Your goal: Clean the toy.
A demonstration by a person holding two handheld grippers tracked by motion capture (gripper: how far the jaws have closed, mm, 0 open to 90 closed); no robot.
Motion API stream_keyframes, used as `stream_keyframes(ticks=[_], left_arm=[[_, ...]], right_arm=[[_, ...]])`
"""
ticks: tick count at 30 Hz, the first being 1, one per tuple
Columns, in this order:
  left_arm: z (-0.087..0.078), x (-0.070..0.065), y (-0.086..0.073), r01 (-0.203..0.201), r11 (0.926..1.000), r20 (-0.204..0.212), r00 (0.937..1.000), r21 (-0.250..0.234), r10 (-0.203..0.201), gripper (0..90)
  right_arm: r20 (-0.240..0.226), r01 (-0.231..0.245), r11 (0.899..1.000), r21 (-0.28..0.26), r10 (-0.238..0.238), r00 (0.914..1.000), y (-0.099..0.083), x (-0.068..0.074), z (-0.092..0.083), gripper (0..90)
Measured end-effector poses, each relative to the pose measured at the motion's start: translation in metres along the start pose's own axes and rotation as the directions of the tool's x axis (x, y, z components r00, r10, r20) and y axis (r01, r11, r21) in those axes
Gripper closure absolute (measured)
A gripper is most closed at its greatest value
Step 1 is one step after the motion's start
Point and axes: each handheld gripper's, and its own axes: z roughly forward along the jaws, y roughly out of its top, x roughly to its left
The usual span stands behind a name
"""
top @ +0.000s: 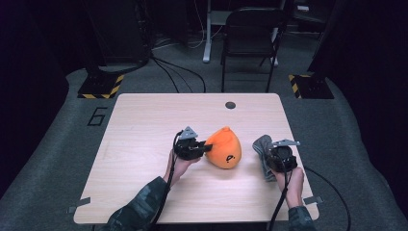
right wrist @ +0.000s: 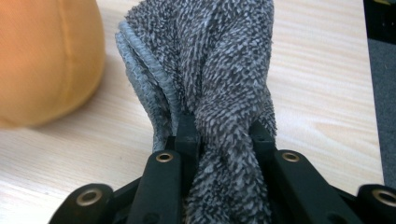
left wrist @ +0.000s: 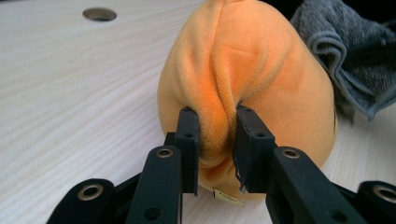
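Orange plush is pinched in a fold between the jaws of the left gripper (left wrist: pixel 215 140); the orange plush toy (top: pixel 224 147) lies near the middle of the desk (top: pixel 144 125), slightly toward the near edge. Its far side is hidden in the left gripper view, and the small dark mark seen on it from the high view cannot be made out clearly. A small tag is glimpsed under the toy in the left gripper view, its print too small to read.

Just right of the toy, near the right edge of the desk, a grey towel (right wrist: pixel 219 70) is clamped in a bunched twist by the right gripper (right wrist: pixel 224 135). The towel's near end is covered by that gripper in the high view, and its lower part is cut off in the right gripper view. Toy and towel are seen close together, though whether they touch cannot be told.

A round hole (top: pixel 230 105) is set near the far edge of the desk. Beyond the desk a dark chair (top: pixel 250 33) is seen, partly lost in shadow.
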Motion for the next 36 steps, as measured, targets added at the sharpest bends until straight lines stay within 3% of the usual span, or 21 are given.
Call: stream_keyframes(ticks=[4, 8, 11, 13, 15, 17, 21, 23, 26, 33, 36], left_arm=[[0.002, 0.014, -0.003, 0.104, 0.9945, 0.022, 0.9943, 0.000, -0.104, 71.2], [0.004, 0.023, -0.005, 0.139, 0.9903, -0.002, 0.9903, 0.000, -0.139, 64.0], [0.003, 0.021, -0.002, 0.086, 0.9963, -0.085, 0.9926, -0.005, -0.086, 54.1], [0.001, 0.017, 0.001, 0.023, 0.9997, -0.156, 0.9876, 0.006, -0.021, 44.7], [0.001, 0.013, 0.002, -0.021, 0.9997, -0.207, 0.9781, 0.010, 0.023, 39.0], [0.001, 0.011, 0.003, -0.048, 0.9987, -0.232, 0.9714, 0.016, 0.050, 34.5], [-0.002, 0.009, 0.006, -0.078, 0.9969, -0.297, 0.9518, 0.007, 0.077, 22.8], [-0.006, 0.009, 0.007, -0.084, 0.9965, -0.299, 0.9510, -0.006, 0.078, 20.5], [-0.013, 0.007, 0.010, -0.098, 0.9950, -0.306, 0.9480, -0.021, 0.087, 17.1], [-0.032, -0.004, 0.009, -0.148, 0.9886, -0.289, 0.9477, -0.027, 0.134, 15.2], [-0.041, -0.006, 0.003, -0.157, 0.9870, -0.276, 0.9507, -0.032, 0.142, 13.2]], right_arm=[[0.006, -0.015, 1.000, 0.012, 0.015, 0.9999, -0.007, -0.005, 0.008, 71.7], [0.016, -0.023, 0.999, 0.039, 0.023, 0.9996, -0.011, -0.006, 0.017, 70.1], [0.022, -0.021, 0.998, 0.058, 0.020, 0.9996, -0.012, -0.003, 0.023, 64.7], [0.035, -0.011, 0.997, 0.073, 0.008, 0.9994, -0.013, -0.001, 0.028, 58.7], [0.042, -0.005, 0.997, 0.081, 0.002, 0.9991, -0.012, 0.000, 0.030, 52.7], [0.046, -0.011, 0.997, 0.080, 0.008, 0.9989, -0.012, 0.000, 0.030, 46.6], [0.042, -0.024, 0.998, 0.056, 0.022, 0.9989, -0.010, -0.002, 0.024, 35.1], [0.049, -0.035, 0.999, 0.039, 0.034, 0.9982, -0.008, -0.003, 0.019, 27.1], [0.021, -0.036, 0.999, 0.002, 0.036, 0.9991, -0.007, -0.004, 0.009, 17.0], [-0.010, -0.001, 0.999, -0.039, 0.000, 0.9999, -0.012, -0.001, -0.008, 9.4], [-0.025, 0.006, 0.999, -0.050, -0.007, 0.9997, -0.017, -0.002, -0.014, 6.7]])
